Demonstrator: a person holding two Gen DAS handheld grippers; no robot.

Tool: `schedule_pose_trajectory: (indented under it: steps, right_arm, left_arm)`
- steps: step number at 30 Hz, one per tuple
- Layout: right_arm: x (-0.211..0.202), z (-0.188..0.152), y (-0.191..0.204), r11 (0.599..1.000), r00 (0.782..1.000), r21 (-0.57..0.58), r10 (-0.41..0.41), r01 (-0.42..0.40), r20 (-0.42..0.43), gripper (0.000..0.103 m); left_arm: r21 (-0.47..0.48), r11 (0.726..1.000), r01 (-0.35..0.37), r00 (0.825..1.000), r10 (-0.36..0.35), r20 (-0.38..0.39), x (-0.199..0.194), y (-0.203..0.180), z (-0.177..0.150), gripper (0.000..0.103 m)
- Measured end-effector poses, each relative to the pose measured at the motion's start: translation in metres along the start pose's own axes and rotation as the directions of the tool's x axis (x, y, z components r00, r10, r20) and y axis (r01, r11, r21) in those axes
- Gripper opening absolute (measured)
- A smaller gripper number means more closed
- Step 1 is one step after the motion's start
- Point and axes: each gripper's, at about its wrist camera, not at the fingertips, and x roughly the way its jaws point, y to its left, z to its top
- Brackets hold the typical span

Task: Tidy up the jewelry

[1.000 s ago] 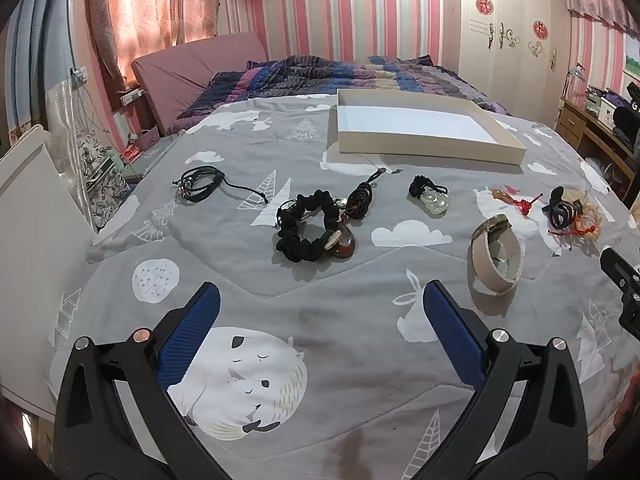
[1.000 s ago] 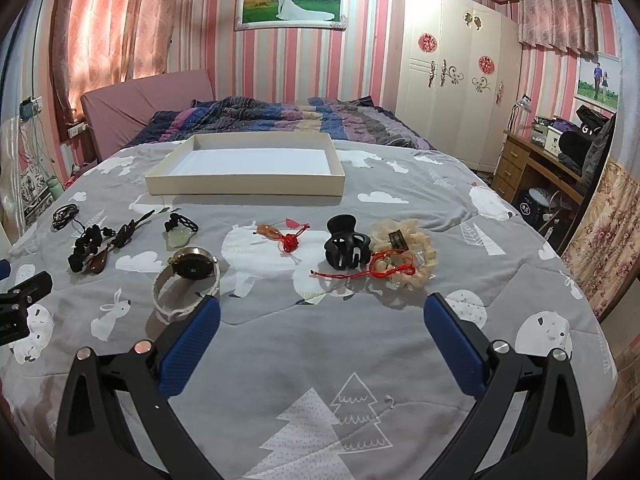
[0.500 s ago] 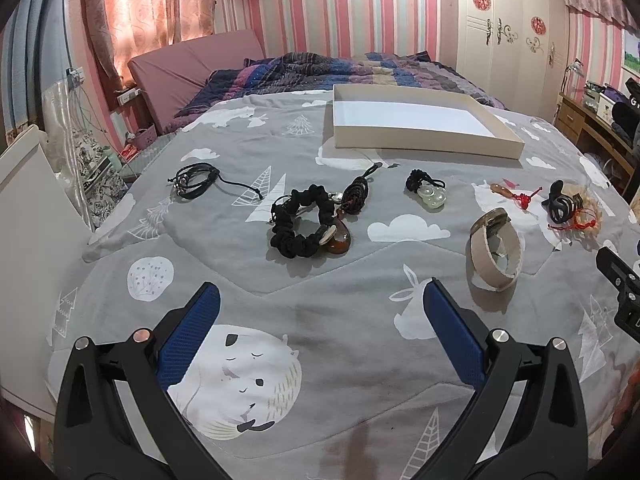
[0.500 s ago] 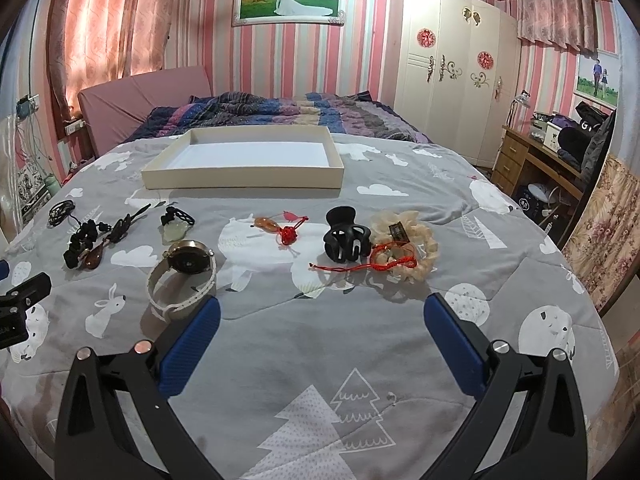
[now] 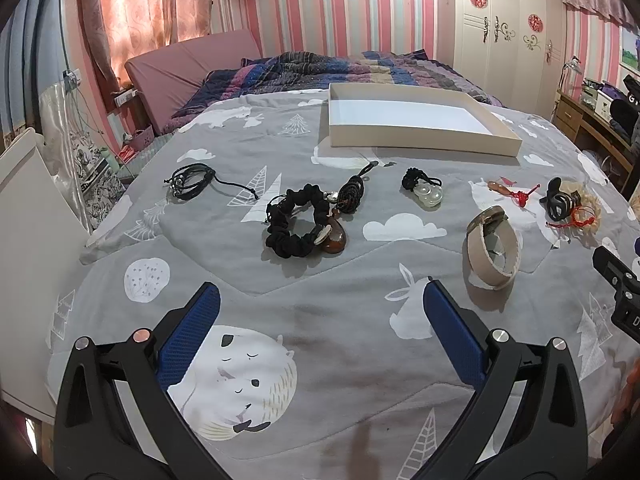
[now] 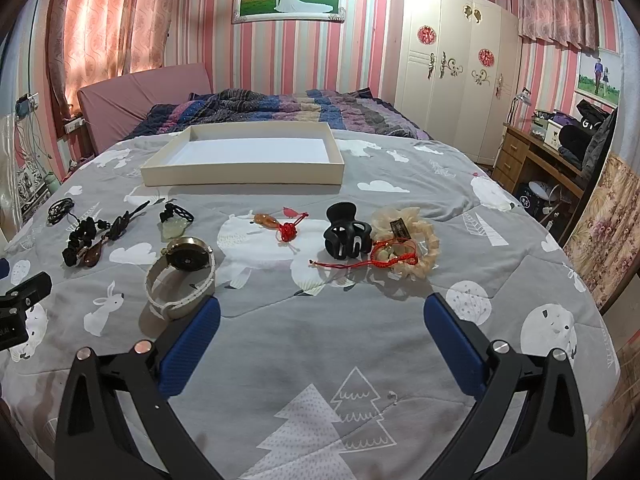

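Tongs, left: spread wide, holding nothing, above the bed's near edge, short of the black scrunchie.
Tongs, right: spread wide and empty too, above the near edge of the bed; left blue pad just beside the watch.
Bed: grey quilt printed with clouds, trees and animals; it carries everything.
Tray: shallow cream box with a white floor, nothing in it, toward the far side of the quilt.
Black cord bracelet: leftmost of the row, alone.
Black scrunchie: touching a brown teardrop pendant.
Pale jade pendant: on a black cord, between scrunchie and watch.
Watch: dark round face, cream strap, standing on its strap's edge.
Red knot charm: between the watch and the black claw clip.
Cream scrunchie: rightmost, touching the clip, a red cord bracelet lying over it.
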Motion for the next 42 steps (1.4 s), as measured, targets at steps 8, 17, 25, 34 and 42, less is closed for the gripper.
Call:
schedule_pose_trajectory:
  steps: [8, 17, 25, 34, 42]
  right_arm:
    - [0.0028, 0.0007, -0.0018, 1.0, 1.0, 0.002, -0.001, 0.001, -0.005, 0.101]
    - [0.0036, 0.0011, -0.0014, 1.0, 1.0, -0.001, 0.0, 0.0, -0.004, 0.102]
    - [0.0037, 0.004, 0.0024, 1.0, 1.0, -0.007, 0.001, -0.001, -0.007, 0.101]
    - [0.0036, 0.0047, 0.0019, 1.0, 1.0, -0.001, 0.004, -0.004, -0.01, 0.101]
    - [0.007, 0.005, -0.0015, 1.0, 1.0, 0.008, 0.005, -0.004, -0.03, 0.101]
  left_arm:
    - [0.007, 1.0, 0.005, 1.0, -0.005, -0.021, 0.0042, -0.0023, -0.0002, 0.1]
    - [0.008, 1.0, 0.0, 1.0, 0.0, -0.017, 0.0034, -0.0017, 0.0017, 0.1]
    - [0.007, 1.0, 0.001, 1.0, -0.001, -0.017, 0.0036, -0.0009, 0.0024, 0.1]
    - [0.011, 1.0, 0.007, 1.0, -0.007, -0.017, 0.0042, -0.0015, 0.0034, 0.1]
    - [0.019, 1.0, 0.015, 1.0, -0.014, -0.023, 0.0064, -0.0033, 0.0039, 0.1]
